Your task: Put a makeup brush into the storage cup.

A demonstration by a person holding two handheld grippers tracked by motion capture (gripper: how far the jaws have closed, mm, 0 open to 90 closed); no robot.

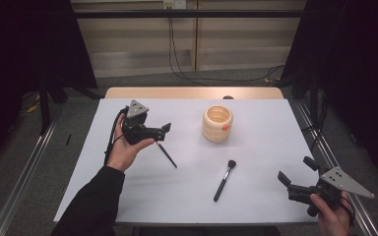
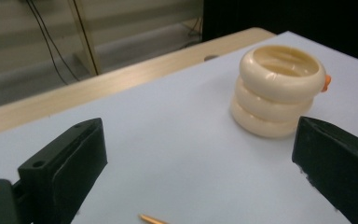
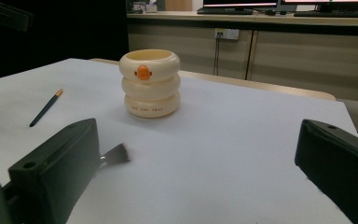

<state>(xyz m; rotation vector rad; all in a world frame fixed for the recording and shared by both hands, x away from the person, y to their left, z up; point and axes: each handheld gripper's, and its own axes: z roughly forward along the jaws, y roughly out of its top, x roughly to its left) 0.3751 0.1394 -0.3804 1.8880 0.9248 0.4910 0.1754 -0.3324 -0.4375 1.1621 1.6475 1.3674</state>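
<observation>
I hold my left gripper [image 1: 163,132] in the left middle of the high view, up above the bench [image 1: 256,196]. Its fingers [image 2: 70,163] are wide open and hold nothing. A thin dark pencil [image 1: 167,154] lies on the bench right under them, slanting down toward the middle of the frame. In the left gripper view I see just its gold tip [image 2: 153,219] at the bottom edge, between the two fingers.

The cup [image 1: 217,124] stands upright a little above the middle of the high view. It is cream and looks like three fat rings stacked up, with a small orange dot on its side. In the left gripper view it sits at the upper right, near my right-hand finger. In the right gripper view it stands in the upper middle, with the dot facing me.

A brush [image 1: 224,180] lies on the bench below the cup, bristles pointing up toward it.

My right gripper [image 1: 298,174] is in the lower right corner of the high view, close to the bench edge. Its fingers [image 3: 56,172] are wide open too and hold nothing. In the right gripper view the brush's bristles [image 3: 117,154] peek out just beside the finger at lower left.
</observation>
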